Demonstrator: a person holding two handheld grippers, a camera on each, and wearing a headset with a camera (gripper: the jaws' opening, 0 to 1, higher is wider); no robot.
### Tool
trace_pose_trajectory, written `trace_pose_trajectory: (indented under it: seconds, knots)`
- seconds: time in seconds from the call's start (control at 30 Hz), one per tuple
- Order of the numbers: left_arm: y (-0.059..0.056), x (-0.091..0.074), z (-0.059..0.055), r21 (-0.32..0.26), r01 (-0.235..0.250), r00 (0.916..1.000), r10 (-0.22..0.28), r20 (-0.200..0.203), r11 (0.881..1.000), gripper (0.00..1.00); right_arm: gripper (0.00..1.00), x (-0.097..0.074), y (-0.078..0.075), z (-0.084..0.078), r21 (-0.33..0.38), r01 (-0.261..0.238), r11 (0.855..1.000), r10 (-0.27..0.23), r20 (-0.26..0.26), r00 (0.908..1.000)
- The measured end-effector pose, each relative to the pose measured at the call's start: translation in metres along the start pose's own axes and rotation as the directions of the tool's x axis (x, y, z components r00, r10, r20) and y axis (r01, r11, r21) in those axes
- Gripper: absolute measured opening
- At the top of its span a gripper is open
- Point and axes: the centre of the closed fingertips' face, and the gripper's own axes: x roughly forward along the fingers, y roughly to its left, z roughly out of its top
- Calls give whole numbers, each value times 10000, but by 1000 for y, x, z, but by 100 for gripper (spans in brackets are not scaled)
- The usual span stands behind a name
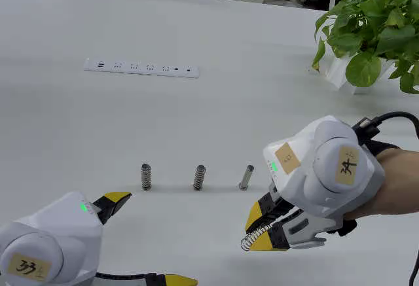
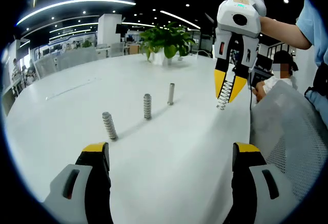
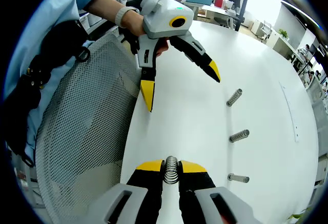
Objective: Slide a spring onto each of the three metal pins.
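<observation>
The white worktop (image 1: 196, 31) is taking up nearly the whole head view, with a potted plant (image 1: 373, 24) sitting at the upper right and a white power strip (image 1: 141, 68) lying at the upper left. The right gripper (image 1: 256, 232) is hovering at the lower right, its jaws pressing together on a loose spring (image 1: 251, 240) (the coil is poking out past the yellow tips, toward the lower left). The left gripper (image 1: 152, 237) is waiting at the lower left with its jaws spread wide and nothing between them. Across the middle of the frame three metal pins are standing upright in a row. The left pin (image 1: 146, 177) and the middle pin (image 1: 200, 177) are each wearing a spring already. The right pin (image 1: 246, 177) is standing bare, just up and left of the right gripper's tips and apart from them.

The third and last spring seems to be the step in hand, so the task is looking about two thirds done. The next move is likely calling for turning the held spring until its open end is facing down over the bare pin's top, then lowering and letting go (a coil pinched across its side may be sitting tilted, so lining up will probably be mattering more than force).

A tan sticker (image 1: 29, 268) on the left gripper is reading "33", and a round one (image 1: 347, 163) on the right gripper is reading "34". A square tan label (image 1: 287, 158) beside it is too small to read.
</observation>
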Motion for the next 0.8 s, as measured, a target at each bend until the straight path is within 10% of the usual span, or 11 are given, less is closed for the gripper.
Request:
trace_pose_trajectory:
  seconds: [0.8]
  knots:
    - [20,-14,-14,-677,-846,9964,847,-20,9941,99,8,-20,-63,-15,-332,814,9961,-836,-706,9940]
